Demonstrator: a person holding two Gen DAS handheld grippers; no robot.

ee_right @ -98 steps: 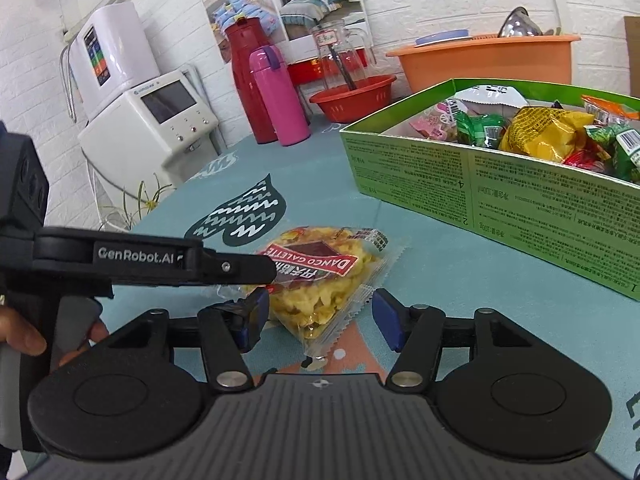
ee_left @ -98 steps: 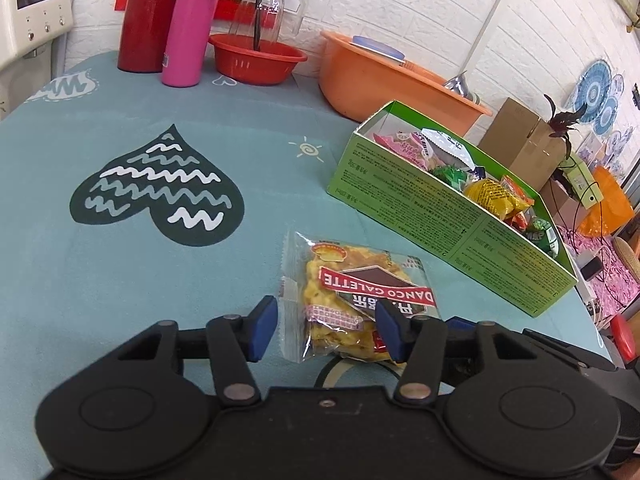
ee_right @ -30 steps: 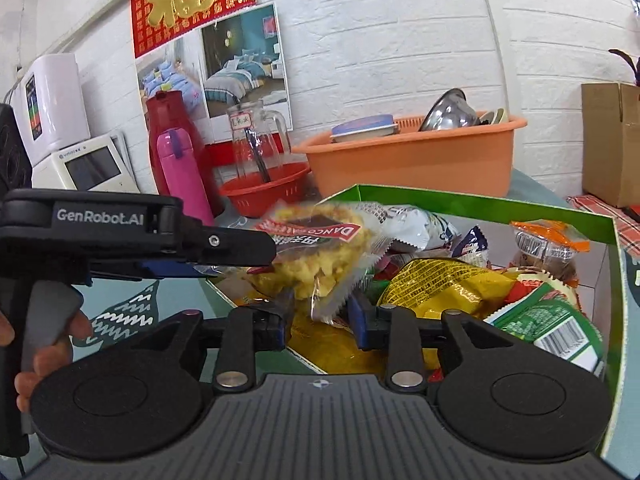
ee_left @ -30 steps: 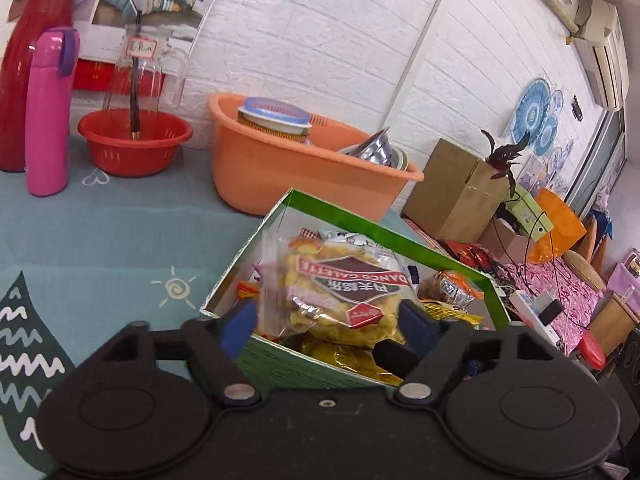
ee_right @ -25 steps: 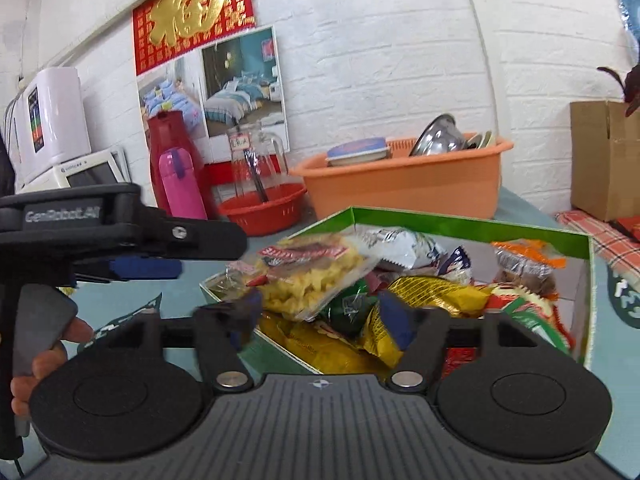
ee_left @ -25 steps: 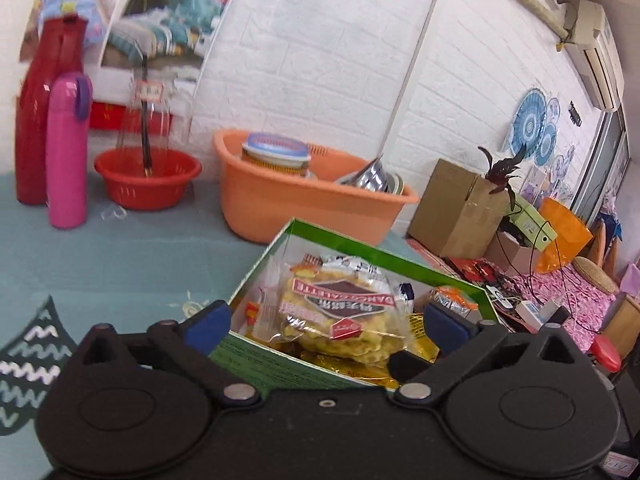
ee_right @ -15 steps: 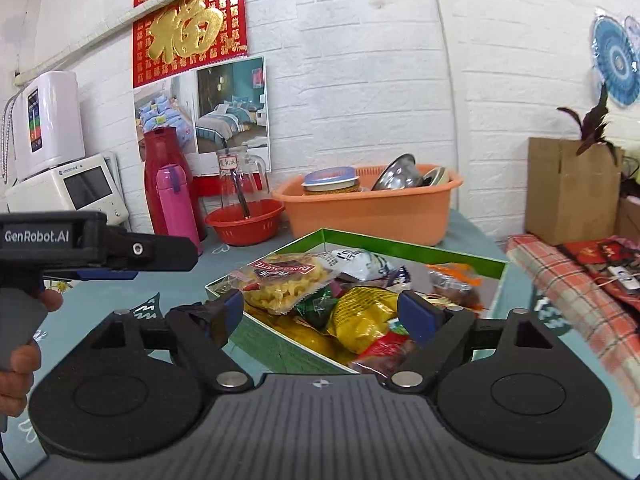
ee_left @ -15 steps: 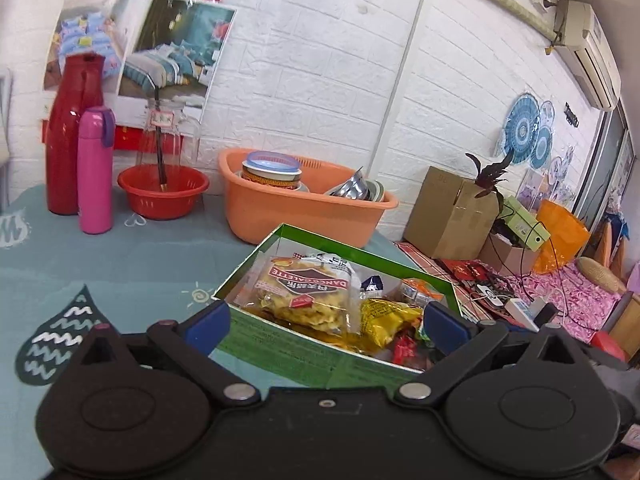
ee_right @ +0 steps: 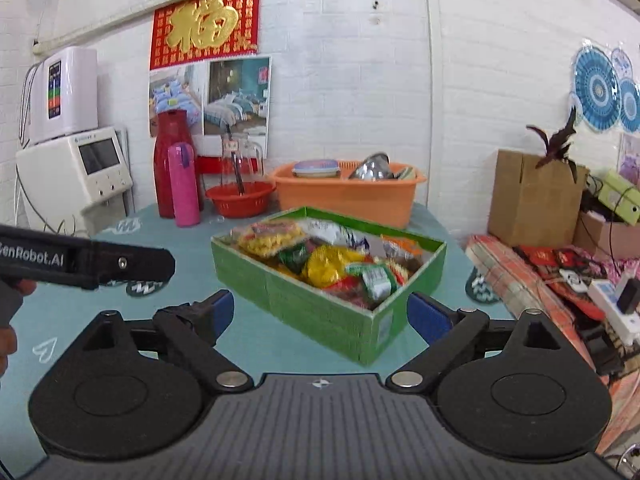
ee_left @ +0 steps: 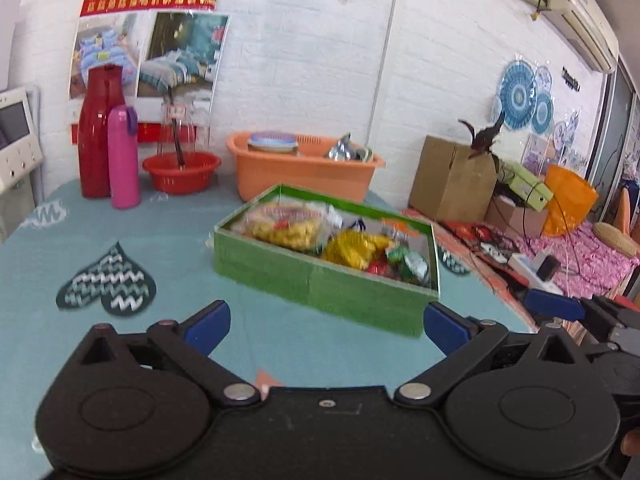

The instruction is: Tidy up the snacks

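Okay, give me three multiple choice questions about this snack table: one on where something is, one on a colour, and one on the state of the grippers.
1. Where is the yellow cookie bag?
A. on the tablecloth
B. in the green box
C. in the orange basin

2. What colour is the slim bottle beside the red jug?
A. pink
B. blue
C. white

3. How are the left gripper and right gripper?
A. both open, empty
B. both shut
C. one holds a bag

Answers: 1 B, it lies among the snacks; 2 A, plainly pink; 3 A, fingers spread with nothing between.
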